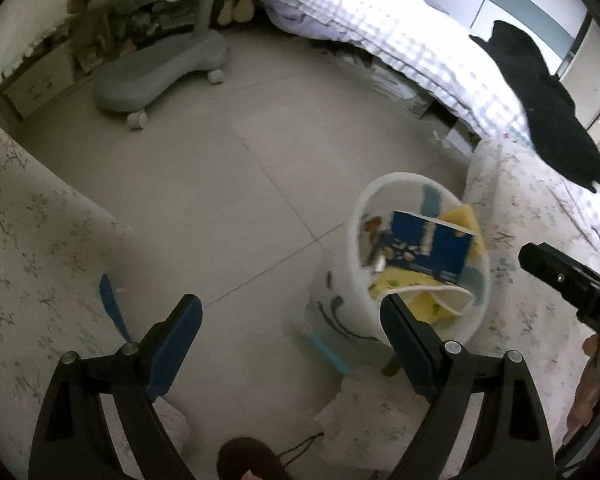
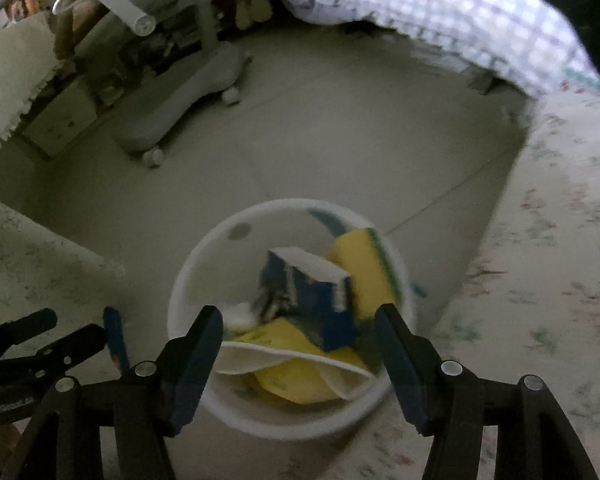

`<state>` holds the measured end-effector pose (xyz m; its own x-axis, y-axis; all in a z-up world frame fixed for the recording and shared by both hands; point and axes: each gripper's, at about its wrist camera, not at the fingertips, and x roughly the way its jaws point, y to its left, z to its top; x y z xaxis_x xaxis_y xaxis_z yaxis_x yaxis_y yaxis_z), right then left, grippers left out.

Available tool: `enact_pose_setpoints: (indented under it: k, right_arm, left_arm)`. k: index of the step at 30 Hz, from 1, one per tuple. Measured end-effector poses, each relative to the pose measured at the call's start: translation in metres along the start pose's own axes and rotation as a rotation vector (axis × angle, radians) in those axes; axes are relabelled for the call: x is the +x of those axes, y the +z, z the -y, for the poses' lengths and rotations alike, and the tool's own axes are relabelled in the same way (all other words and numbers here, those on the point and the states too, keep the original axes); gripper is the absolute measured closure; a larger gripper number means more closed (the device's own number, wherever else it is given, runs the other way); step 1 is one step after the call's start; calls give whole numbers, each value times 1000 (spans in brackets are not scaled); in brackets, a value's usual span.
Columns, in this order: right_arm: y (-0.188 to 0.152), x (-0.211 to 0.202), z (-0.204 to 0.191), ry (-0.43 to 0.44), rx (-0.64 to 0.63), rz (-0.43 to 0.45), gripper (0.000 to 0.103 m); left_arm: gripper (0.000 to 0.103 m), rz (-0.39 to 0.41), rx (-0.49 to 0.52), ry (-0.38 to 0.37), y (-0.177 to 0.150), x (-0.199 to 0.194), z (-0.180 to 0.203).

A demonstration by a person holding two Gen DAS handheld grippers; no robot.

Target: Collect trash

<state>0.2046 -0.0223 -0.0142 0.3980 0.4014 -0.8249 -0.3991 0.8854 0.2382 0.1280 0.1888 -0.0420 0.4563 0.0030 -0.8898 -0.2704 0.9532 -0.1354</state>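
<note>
Jaws gape wide above white bin [image 2: 188,280], floor [image 2: 340,140] beyond.

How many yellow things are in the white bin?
2 that I can tell: a yellow sponge leaning against the far right wall of the white bin, and a yellow wrapper at the near side. More may hide under the blue box.

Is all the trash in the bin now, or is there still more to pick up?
A lot looks done: the white bin already holds a blue box, a yellow sponge and yellow wrappers. Nothing is in hand: the left hand-held gripper and right hand-held gripper are both open and empty. One thing may be left: a blue strip on the floor beside the bin; it is too blurred to identify.
</note>
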Motion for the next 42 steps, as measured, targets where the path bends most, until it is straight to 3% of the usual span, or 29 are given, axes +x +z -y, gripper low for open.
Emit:
enact_pose_setpoints:
  k: [4,10,18,23,34,42]
  right_arm:
    - [-5,-36,9,-52,12,30,35]
    - [-28,-92,22,-146,56,73,24]
    - [-87,-157,34,-274,71,129,20]
    - [-129,-187,42,-334,105,193,8]
    - [-163,-173,73,-454,153,187,7]
    - [-168,-171,79,-434,172,178,7]
  left_arm:
    - [4,36,39,-23,-8,-20,20]
    - [2,75,152,-45,-30,-56,65]
    - [2,132,263,-43,-83,-101,111]
    - [2,165,281,-56,-110,-116,123]
    - [2,211,294,-22,-128,-115,137]
    - [2,216,306,-18,-132,-115,141]
